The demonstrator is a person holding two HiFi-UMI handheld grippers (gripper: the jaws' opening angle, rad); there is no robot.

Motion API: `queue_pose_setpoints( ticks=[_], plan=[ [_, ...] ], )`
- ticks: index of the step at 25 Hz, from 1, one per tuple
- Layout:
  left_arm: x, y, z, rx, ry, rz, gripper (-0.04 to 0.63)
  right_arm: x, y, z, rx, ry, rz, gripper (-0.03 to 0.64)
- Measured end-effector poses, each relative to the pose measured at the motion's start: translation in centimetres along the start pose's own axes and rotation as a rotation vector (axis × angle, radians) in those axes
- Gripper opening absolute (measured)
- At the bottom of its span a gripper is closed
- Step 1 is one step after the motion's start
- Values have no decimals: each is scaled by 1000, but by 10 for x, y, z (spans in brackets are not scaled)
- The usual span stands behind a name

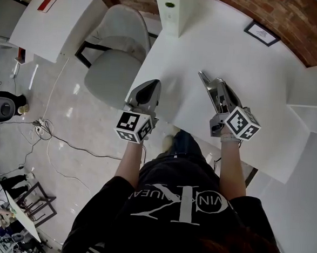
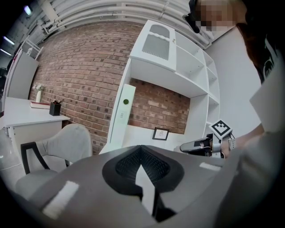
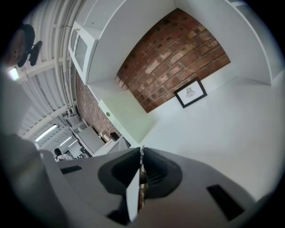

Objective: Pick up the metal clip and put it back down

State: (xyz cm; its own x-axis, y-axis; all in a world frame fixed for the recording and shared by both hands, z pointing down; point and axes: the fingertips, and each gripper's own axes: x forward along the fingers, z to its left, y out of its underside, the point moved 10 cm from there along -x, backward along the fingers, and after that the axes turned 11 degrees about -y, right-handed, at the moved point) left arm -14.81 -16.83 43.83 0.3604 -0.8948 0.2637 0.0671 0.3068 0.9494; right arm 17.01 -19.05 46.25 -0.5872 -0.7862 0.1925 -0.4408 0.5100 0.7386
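Note:
Both grippers hover over the white desk (image 1: 258, 92). My right gripper (image 1: 202, 75) is shut, and in the right gripper view a thin metallic, brownish sliver, seemingly the metal clip (image 3: 140, 186), is pinched between its dark pads (image 3: 160, 171); most of it is hidden. The right gripper (image 3: 141, 151) is tilted up off the desk towards the brick back wall. My left gripper (image 1: 154, 83) hangs at the desk's left edge, shut with nothing seen in it (image 2: 141, 149). The left gripper view also catches the right gripper (image 2: 200, 145) out to its right. No clip lies on the desk.
A framed picture (image 1: 261, 33) leans at the back of the desk, and a tall white box with a green dot (image 1: 172, 8) stands at the back left. A grey chair (image 1: 117, 55) is left of the desk. White shelving (image 1: 311, 112) rises on the right.

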Motion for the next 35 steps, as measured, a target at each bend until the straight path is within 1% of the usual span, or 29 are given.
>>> queue_pose_setpoints(
  ticks=[6, 10, 15, 24, 30, 35],
  plan=[
    [0, 2, -1, 3, -4, 19, 11, 6, 3, -2, -2, 3, 2, 34],
    [-1, 7, 2, 0, -9, 34, 11, 13, 10, -3, 12, -13, 1, 34],
    [-1, 10, 5, -7, -18, 46, 11, 21, 12, -4, -5, -16, 21, 34],
    [5, 8, 8, -19, -16, 40, 11, 23, 14, -7, -3, 6, 49, 34],
    [8, 8, 5, -43, -5, 38, 11, 21, 16, -10, 9, 18, 78, 34],
    [11, 7, 2, -38, 6, 38, 11, 18, 20, -15, 30, 46, 100, 32]
  ],
)
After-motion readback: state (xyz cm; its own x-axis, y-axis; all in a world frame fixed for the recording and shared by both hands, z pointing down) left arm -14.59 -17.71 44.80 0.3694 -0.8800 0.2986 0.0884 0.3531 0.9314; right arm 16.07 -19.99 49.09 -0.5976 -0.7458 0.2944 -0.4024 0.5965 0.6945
